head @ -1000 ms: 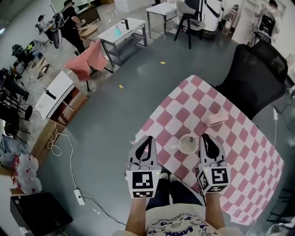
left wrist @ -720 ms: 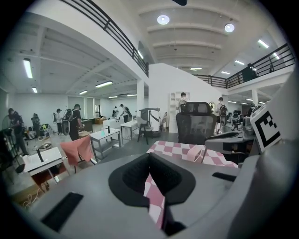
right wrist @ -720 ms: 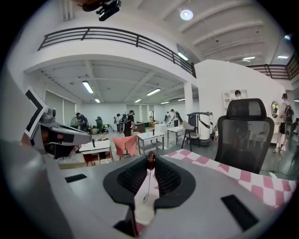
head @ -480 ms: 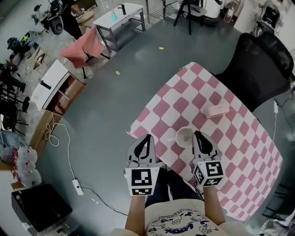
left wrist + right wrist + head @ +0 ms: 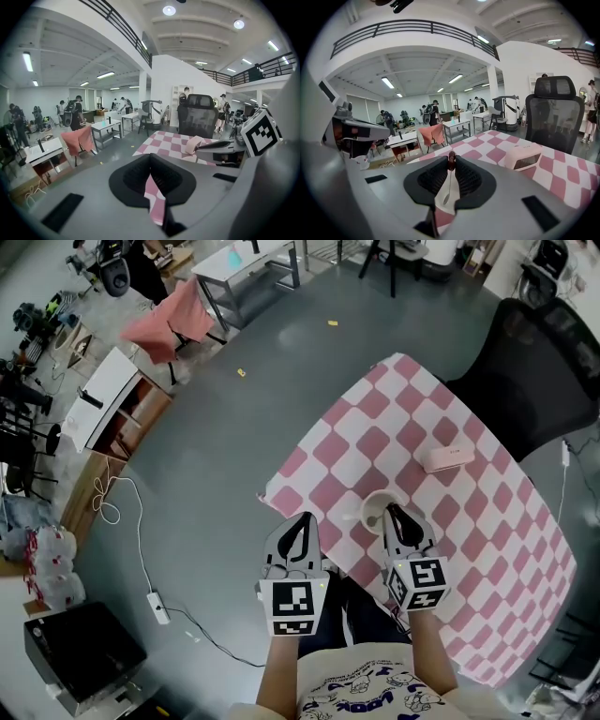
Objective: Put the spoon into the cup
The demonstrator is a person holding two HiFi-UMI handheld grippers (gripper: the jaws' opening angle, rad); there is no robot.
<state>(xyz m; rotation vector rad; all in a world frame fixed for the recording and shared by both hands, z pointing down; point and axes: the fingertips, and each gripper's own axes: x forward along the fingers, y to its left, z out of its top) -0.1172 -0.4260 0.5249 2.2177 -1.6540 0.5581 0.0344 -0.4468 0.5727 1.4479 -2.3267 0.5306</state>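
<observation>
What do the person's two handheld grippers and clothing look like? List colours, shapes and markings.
The left gripper and right gripper match: light grey bodies tapering to pointed jaws lined with ribbed black pads. Each carries a white cube printed with black square markers. The person wears a pale T-shirt with a dark cartoon print, and dark trousers.

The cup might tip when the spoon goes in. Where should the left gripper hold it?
Probably the cup's left wall, from the left gripper's side: it stands upright, open, and the right gripper with the spoon crowds its right.
</observation>
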